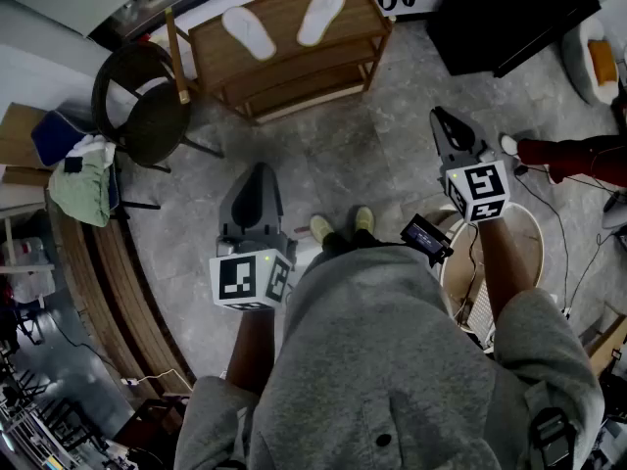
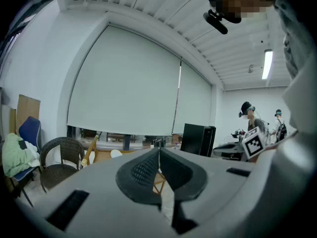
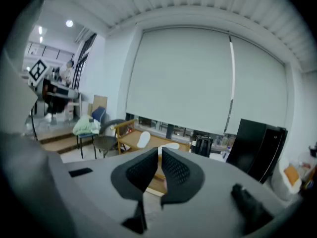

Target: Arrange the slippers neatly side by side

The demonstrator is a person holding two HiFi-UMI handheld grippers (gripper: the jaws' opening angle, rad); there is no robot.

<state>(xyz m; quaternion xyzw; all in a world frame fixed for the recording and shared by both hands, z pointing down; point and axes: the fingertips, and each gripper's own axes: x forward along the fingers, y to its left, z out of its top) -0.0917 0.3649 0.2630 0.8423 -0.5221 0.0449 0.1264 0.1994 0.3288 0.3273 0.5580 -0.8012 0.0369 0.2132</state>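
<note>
Two white slippers lie apart on the top of a low wooden rack (image 1: 353,8), soles up and splayed at different angles: the left slipper (image 1: 248,32) and the right slipper (image 1: 321,15). Both grippers are held in the air well short of the rack, over the grey floor. My left gripper (image 1: 263,168) is shut with nothing in it, its jaws meeting in the left gripper view (image 2: 159,151). My right gripper (image 1: 438,116) is also shut and empty (image 3: 159,151). Beyond its jaws, the right gripper view shows both slippers (image 3: 143,139) (image 3: 171,146) on the rack.
A dark wicker chair (image 1: 147,106) stands left of the rack, with a green cloth (image 1: 83,184) on a blue chair beside it. A black cabinet (image 1: 509,13) is at the right. Another person's leg (image 1: 573,153), cables and a round basket (image 1: 534,243) lie near my right side.
</note>
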